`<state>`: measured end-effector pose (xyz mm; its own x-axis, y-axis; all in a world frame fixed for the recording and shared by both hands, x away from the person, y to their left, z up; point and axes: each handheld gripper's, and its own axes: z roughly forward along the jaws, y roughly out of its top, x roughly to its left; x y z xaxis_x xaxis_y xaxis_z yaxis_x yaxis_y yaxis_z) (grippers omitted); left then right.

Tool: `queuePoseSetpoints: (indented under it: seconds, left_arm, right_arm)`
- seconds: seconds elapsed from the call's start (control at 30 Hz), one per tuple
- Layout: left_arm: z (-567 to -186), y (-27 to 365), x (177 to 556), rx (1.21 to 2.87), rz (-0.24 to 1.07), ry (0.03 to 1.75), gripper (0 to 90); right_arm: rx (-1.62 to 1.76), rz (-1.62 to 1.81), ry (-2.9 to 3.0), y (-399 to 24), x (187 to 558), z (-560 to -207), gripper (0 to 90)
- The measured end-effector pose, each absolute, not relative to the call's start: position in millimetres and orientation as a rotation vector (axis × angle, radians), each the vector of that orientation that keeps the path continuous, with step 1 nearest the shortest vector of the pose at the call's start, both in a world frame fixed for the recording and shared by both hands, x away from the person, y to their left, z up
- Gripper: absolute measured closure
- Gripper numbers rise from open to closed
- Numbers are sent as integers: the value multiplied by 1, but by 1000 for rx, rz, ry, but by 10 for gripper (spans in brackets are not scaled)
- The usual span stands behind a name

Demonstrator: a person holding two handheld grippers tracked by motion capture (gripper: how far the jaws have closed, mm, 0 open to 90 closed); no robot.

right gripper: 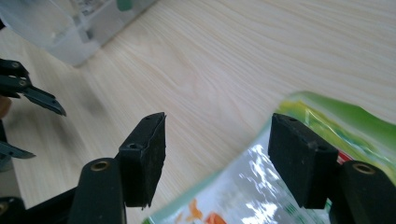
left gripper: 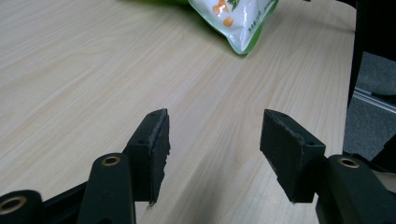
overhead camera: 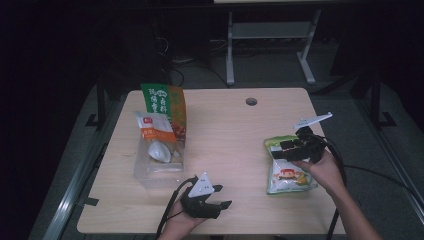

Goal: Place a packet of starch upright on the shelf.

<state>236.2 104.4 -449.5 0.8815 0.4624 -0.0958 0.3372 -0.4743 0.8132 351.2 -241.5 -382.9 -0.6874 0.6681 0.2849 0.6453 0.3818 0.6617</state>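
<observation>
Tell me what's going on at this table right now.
A person holds a hand-held gripper in each hand. The right hand-held gripper hovers with open jaws over a green-and-white snack bag lying flat. The left hand-held gripper is open above bare wood. A clear plastic bin already holds two packets.

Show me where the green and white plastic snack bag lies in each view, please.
High view: the green and white plastic snack bag lies at the right of the table, under the right tool.
Left gripper view: its corner shows at the top edge.
Right gripper view: it fills the lower right.
Shared landmark: the light wooden table.
</observation>
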Motion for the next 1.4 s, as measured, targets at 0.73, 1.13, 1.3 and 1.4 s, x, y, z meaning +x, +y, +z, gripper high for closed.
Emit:
queuePoseSetpoints:
  seconds: [0.73, 1.13, 1.3, 1.4]
  left_arm:
    - [-448, 77, 246, 2120, 156, 560, 379]
    - [-437, 51, 254, 2120, 169, 539, 364]
    - [-437, 44, 257, 2124, 171, 544, 360]
    - [-436, 42, 258, 2109, 170, 564, 359]
  right_arm:
    - [1476, 1062, 2430, -321, 337, -416, 355]
    - [1568, 1098, 2427, -338, 334, -435, 607]
    - [1559, 1116, 2440, -338, 331, -436, 703]
    - [1537, 1138, 2452, -337, 328, -437, 747]
